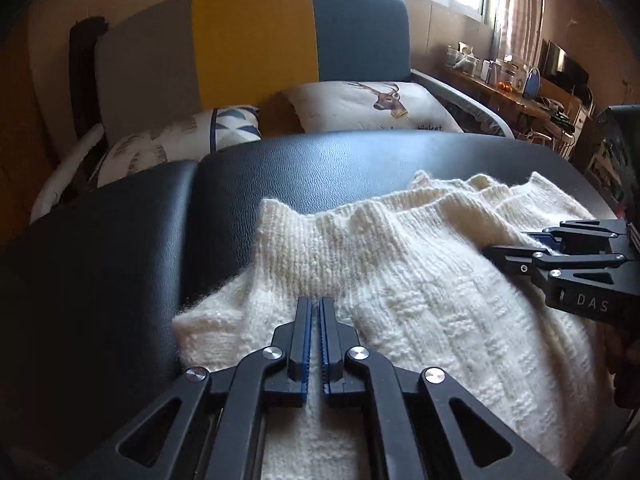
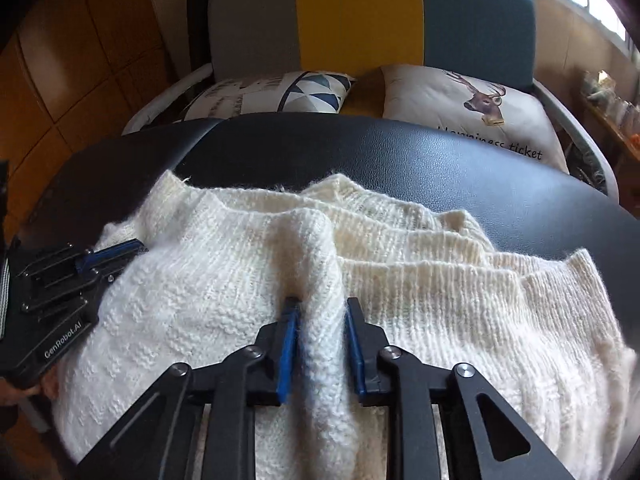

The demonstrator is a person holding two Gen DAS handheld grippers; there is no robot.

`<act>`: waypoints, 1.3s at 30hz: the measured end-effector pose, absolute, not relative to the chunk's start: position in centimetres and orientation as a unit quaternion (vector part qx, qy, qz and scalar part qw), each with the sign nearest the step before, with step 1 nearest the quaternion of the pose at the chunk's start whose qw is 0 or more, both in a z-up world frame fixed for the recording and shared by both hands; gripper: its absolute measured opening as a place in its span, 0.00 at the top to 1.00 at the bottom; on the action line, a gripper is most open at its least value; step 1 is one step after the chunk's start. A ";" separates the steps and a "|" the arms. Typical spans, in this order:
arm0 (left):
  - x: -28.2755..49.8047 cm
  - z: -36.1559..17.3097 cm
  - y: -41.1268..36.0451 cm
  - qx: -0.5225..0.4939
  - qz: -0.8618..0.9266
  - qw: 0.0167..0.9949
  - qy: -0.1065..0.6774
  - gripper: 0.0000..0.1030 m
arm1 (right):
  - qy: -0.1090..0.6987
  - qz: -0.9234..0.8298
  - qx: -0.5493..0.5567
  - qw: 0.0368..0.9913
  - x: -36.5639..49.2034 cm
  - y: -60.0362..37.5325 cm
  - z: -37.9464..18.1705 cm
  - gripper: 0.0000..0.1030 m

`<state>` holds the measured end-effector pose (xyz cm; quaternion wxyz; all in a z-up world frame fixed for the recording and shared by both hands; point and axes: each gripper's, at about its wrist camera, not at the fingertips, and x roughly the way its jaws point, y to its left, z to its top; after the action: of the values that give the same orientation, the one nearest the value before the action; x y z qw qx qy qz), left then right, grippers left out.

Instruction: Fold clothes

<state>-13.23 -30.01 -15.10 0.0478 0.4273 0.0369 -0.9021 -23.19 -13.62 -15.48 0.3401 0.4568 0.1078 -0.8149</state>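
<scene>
A cream knitted sweater [image 1: 400, 280] lies bunched in folds on a black padded surface [image 1: 120, 240]. My left gripper [image 1: 316, 300] presses down on the sweater's left part, its jaws shut with a thin pinch of knit between the blue pads. In the right wrist view the sweater [image 2: 440, 300] fills the middle, and my right gripper [image 2: 320, 302] grips a raised ridge of it between both pads. The left gripper [image 2: 128, 254] shows at the sweater's left edge there. The right gripper [image 1: 508, 242] enters the left wrist view from the right, over the sweater's right side.
Behind the black surface [image 2: 400, 152] stands a sofa with a grey, yellow and teal back [image 1: 252, 40]. On it lie a deer cushion [image 1: 372, 108] and a triangle-patterned cushion [image 1: 180, 144]. A cluttered wooden shelf [image 1: 512, 92] runs along the right wall under a window.
</scene>
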 end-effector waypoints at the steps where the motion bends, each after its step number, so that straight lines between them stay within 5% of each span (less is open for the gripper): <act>1: -12.9 -15.1 -30.2 0.429 -0.901 0.046 0.044 0.98 | 0.091 -0.808 0.465 0.349 -23.5 -13.1 -15.4 0.70; 7: -9.8 -12.3 -30.1 0.401 -0.913 0.062 0.037 0.95 | -0.012 -0.806 0.451 0.384 -23.3 -7.6 -12.9 0.43; 11: -9.4 -10.1 -27.4 0.363 -0.931 0.021 0.014 0.95 | 0.010 -0.822 0.436 0.367 -22.8 -5.0 -12.3 0.43; 18: -12.6 -15.2 -25.1 0.434 -0.901 0.007 0.000 0.93 | 0.093 -0.831 0.478 0.267 -25.4 -3.5 -15.3 0.46; 26: -8.7 -15.5 -24.6 0.449 -0.893 -0.010 0.014 0.93 | 0.094 -0.812 0.504 0.279 -22.6 -2.0 -15.1 0.45; 33: -5.3 -13.3 -24.9 0.458 -0.889 0.004 -0.023 0.92 | -0.077 -0.775 0.501 0.377 -19.0 7.4 -10.7 0.44; 39: -5.2 -9.3 -21.6 0.404 -0.909 -0.088 0.049 0.92 | -0.130 -0.743 0.515 0.408 -17.9 18.7 -10.1 0.40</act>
<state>-5.19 -21.58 -9.28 -0.0885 0.4045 0.0491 -0.9089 -17.94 18.68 -10.12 0.4075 0.5147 -0.1302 -0.7430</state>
